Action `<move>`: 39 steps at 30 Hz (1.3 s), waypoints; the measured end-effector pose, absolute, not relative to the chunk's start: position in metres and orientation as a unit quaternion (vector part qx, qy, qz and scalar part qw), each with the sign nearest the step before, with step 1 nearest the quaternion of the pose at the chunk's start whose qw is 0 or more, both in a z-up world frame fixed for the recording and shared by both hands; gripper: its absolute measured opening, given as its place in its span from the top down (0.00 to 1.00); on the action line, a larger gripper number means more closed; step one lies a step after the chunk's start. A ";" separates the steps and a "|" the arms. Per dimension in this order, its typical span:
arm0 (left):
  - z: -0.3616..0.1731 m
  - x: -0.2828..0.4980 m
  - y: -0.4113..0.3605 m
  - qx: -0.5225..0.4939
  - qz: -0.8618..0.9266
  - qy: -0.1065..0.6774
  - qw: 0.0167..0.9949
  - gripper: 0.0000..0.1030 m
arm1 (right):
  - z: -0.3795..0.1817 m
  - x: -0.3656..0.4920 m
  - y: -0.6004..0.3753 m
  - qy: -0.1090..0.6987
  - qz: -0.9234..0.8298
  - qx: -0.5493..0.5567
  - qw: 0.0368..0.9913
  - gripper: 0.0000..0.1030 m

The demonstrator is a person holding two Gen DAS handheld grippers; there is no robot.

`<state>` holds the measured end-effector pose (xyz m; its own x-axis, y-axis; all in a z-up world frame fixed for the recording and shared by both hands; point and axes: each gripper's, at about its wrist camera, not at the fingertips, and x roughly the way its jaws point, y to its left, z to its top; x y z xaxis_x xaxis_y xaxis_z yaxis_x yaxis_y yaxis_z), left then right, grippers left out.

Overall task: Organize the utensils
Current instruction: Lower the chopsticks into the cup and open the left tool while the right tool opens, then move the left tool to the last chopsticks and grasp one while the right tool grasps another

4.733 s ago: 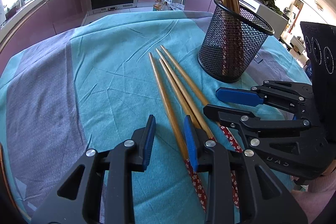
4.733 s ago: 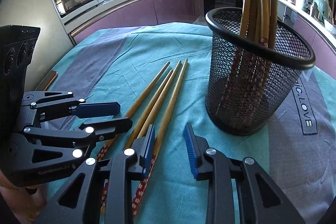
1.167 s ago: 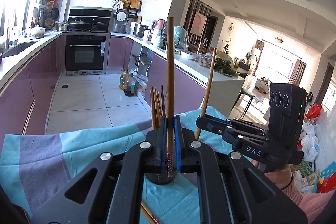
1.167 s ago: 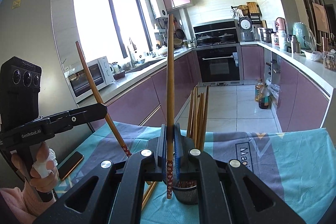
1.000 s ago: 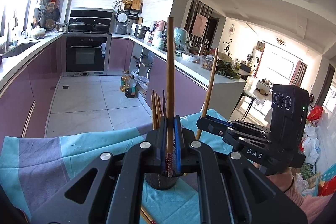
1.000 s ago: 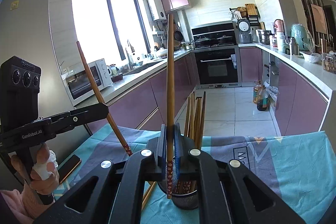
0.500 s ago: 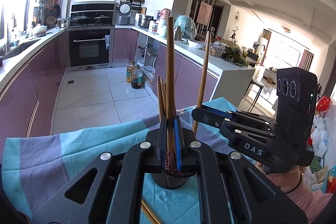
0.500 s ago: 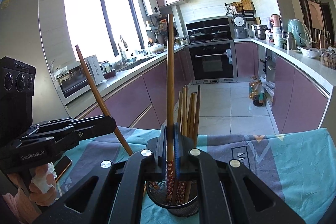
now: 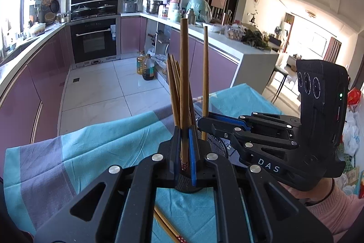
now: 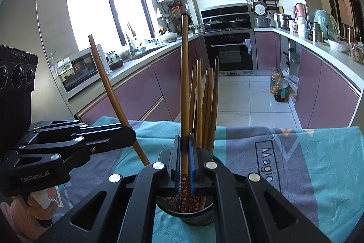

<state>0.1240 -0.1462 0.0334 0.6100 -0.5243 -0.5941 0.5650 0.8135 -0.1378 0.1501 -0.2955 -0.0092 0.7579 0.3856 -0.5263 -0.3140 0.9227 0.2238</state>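
Observation:
My left gripper (image 9: 184, 152) is shut on a wooden chopstick (image 9: 183, 88), held upright over the black mesh holder (image 9: 216, 145). My right gripper (image 10: 184, 163) is shut on another wooden chopstick (image 10: 184, 83), upright, with its red patterned end dipping into the mesh holder (image 10: 198, 214). Several chopsticks (image 10: 204, 101) stand in the holder. The right gripper also shows in the left wrist view (image 9: 203, 123), holding its chopstick (image 9: 205, 74). The left gripper shows in the right wrist view (image 10: 132, 136) with its chopstick (image 10: 109, 88) tilted.
The holder stands on a table with a teal and grey cloth (image 9: 91, 145). One more chopstick (image 9: 168, 228) lies on the cloth below the left gripper. Purple kitchen cabinets (image 10: 136, 92) and an oven (image 9: 94, 42) stand behind the table.
Both grippers have come down and closer to the holder with their chopsticks. The right chopstick's lower end has gone into the holder.

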 end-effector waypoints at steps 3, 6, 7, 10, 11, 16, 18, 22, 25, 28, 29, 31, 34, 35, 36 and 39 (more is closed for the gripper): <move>0.029 0.131 -0.149 0.037 -0.307 0.338 0.889 0.93 | -0.016 0.153 -0.295 0.306 0.186 0.062 0.932 0.94; 0.024 0.140 -0.153 0.039 -0.310 0.355 0.881 0.93 | -0.022 0.155 -0.295 0.316 0.184 0.064 0.929 0.94; 0.021 0.141 -0.155 0.039 -0.309 0.360 0.880 0.93 | -0.024 0.156 -0.294 0.319 0.183 0.065 0.928 0.94; 0.015 0.151 -0.156 0.039 -0.303 0.368 0.878 0.93 | -0.026 0.158 -0.294 0.322 0.181 0.064 0.927 0.94; 0.014 0.153 -0.156 0.035 -0.302 0.370 0.878 0.93 | -0.027 0.159 -0.294 0.323 0.180 0.065 0.927 0.94; 0.008 0.163 -0.152 0.025 -0.300 0.378 0.876 0.85 | -0.028 0.159 -0.296 0.323 0.178 0.075 0.927 0.92; 0.006 0.166 -0.152 0.021 -0.300 0.377 0.876 0.85 | -0.028 0.158 -0.297 0.322 0.177 0.076 0.927 0.92; 0.004 0.160 -0.144 0.013 -0.294 0.362 0.885 0.79 | -0.027 0.153 -0.297 0.320 0.180 0.078 0.927 0.92; 0.005 0.151 -0.134 0.007 -0.286 0.345 0.894 0.77 | -0.026 0.146 -0.298 0.314 0.187 0.080 0.927 0.89; 0.008 0.139 -0.119 0.000 -0.272 0.326 0.905 0.74 | -0.021 0.135 -0.297 0.304 0.200 0.080 0.928 0.81; 0.008 0.135 -0.113 -0.002 -0.266 0.321 0.909 0.73 | -0.019 0.131 -0.296 0.302 0.205 0.079 0.928 0.80; 0.008 0.125 -0.102 -0.003 -0.256 0.309 0.916 0.69 | -0.017 0.120 -0.291 0.297 0.220 0.073 0.926 0.77; 0.008 0.113 -0.085 -0.004 -0.241 0.298 0.924 0.64 | -0.017 0.107 -0.282 0.297 0.238 0.062 0.923 0.71; 0.006 0.109 -0.078 -0.005 -0.235 0.296 0.926 0.63 | -0.019 0.103 -0.279 0.300 0.246 0.058 0.920 0.70; 0.004 0.105 -0.073 -0.004 -0.230 0.295 0.927 0.61 | -0.023 0.099 -0.273 0.306 0.254 0.053 0.916 0.70; -0.003 0.094 -0.057 -0.005 -0.212 0.295 0.932 0.53 | -0.035 0.091 -0.263 0.322 0.263 0.043 0.909 0.69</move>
